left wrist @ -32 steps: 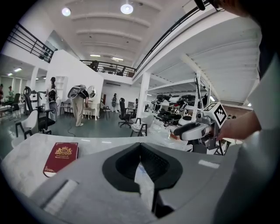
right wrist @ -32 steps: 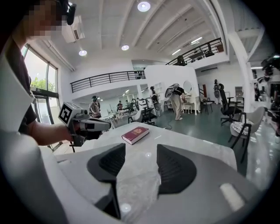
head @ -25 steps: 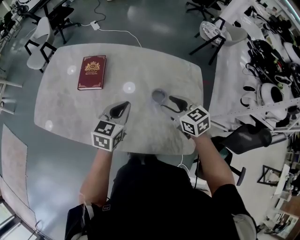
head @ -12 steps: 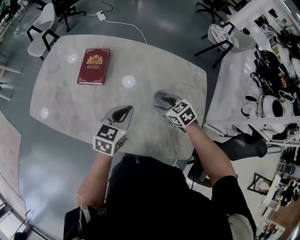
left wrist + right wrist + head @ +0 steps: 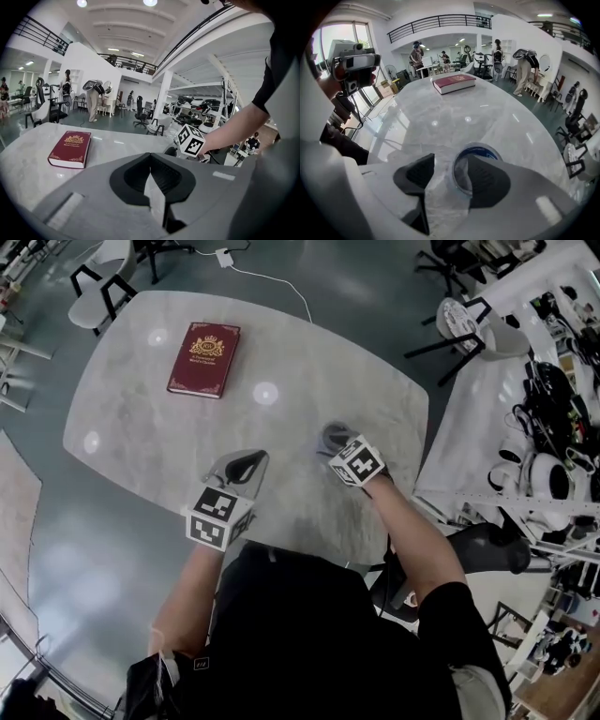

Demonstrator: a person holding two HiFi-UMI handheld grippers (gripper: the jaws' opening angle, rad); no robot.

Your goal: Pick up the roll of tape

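While the red book (image 5: 204, 359) lies flat and closed on the far-left part of the marble table (image 5: 131, 442), well apart from both grippers, the action is all at the near edge.

Left gripper (image 5: 249, 461): held over the table close to the person's edge. Jaws clenched, the 2 pad tips meet with nothing between them. Only tabletop shows through the gap lower down between the pads. Its marker cube (image 5: 217, 515) is on the near side, with the forearm behind it.

Roll of tape (image 5: 334, 435): lying flat on the table, right of centre, to the right of the left gripper and apart from it. In the right gripper view it reads as a pale roll with a blue inner ring.

Right gripper (image 5: 340, 450): down at the roll, jaws released and spread. In its own view 1 jaw sits over the roll's centre hole. The other jaw is outside the roll on the left, so the roll's near wall is between the 2 pads. A strip of tabletop is visible between the outer jaw and the roll. Can't tell if the inner jaw touches the ring.

Further right, past the table edge: a white bench (image 5: 464, 427) loaded with dark gear and cables.
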